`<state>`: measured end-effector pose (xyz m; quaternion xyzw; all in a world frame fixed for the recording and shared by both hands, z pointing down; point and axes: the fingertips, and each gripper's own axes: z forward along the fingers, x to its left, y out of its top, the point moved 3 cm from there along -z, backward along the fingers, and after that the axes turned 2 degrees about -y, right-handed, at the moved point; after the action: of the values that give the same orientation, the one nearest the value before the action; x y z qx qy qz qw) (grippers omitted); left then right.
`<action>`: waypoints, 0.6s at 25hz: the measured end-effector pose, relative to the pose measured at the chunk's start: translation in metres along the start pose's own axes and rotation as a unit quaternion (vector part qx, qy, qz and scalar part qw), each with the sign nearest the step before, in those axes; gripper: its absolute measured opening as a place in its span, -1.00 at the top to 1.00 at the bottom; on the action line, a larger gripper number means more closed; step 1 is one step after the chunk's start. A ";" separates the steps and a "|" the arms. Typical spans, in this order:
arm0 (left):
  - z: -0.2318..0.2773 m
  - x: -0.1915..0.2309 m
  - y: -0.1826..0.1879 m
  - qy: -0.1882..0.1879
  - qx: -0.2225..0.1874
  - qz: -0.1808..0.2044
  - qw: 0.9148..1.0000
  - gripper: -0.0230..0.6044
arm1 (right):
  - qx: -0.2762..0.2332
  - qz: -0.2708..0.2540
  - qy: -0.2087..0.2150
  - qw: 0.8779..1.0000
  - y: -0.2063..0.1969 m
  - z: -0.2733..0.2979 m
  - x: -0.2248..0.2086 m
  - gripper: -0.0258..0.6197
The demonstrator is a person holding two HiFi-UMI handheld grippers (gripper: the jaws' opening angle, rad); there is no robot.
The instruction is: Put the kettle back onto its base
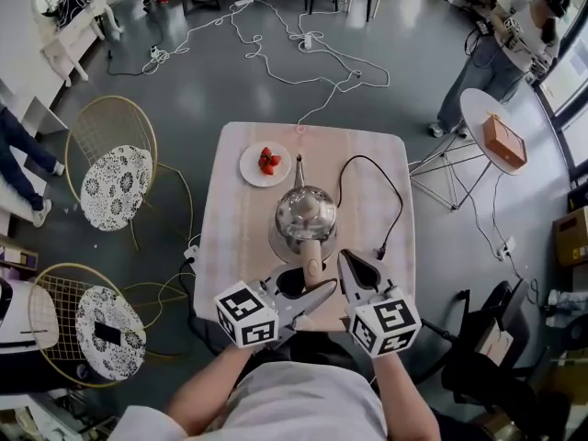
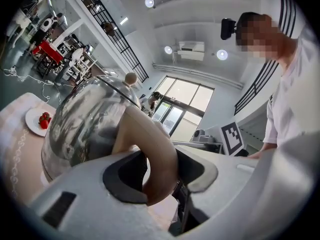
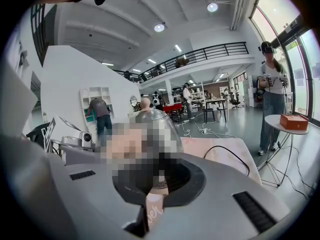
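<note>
A shiny, dome-shaped steel kettle (image 1: 303,214) stands upright near the middle of the square table under its pale pink patterned cloth (image 1: 243,246), with its curved tan handle (image 1: 312,263) pointing to 6 o'clock, toward the person. The left gripper (image 1: 306,288) comes in level from 7 o'clock, its jaws spread fairly wide and clamped on that handle. The right gripper (image 1: 347,263) waits just beside the handle at 5 o'clock, its jaws drawn together and holding nothing of the kettle. A round white plate (image 1: 250,171) of red strawberries (image 1: 267,160) lies at the kettle's 11 o'clock. A black power cable (image 1: 397,200) loops at its 3 o'clock. Its base is hidden from where I stand.
</note>
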<state>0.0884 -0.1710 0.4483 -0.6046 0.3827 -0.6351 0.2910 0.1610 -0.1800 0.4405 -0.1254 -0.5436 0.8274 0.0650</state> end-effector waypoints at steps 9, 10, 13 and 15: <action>0.034 0.024 -0.016 0.011 0.001 0.001 1.000 0.39 | 0.020 -0.002 0.012 1.000 -0.007 0.017 -0.036 0.91; 0.037 0.028 -0.017 0.014 0.001 -0.001 1.000 0.39 | 0.023 -0.003 0.013 1.000 -0.008 0.019 -0.039 0.91; 0.045 0.038 -0.024 0.024 0.001 -0.007 1.000 0.39 | 0.031 -0.003 0.017 0.999 -0.011 0.026 -0.049 0.91; 0.049 0.044 -0.028 0.030 0.001 -0.010 1.000 0.39 | 0.036 -0.002 0.022 0.999 -0.014 0.030 -0.055 0.91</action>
<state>0.1350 -0.1989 0.4946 -0.5887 0.3844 -0.6561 0.2743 0.2049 -0.2143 0.4722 -0.1401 -0.5124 0.8431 0.0830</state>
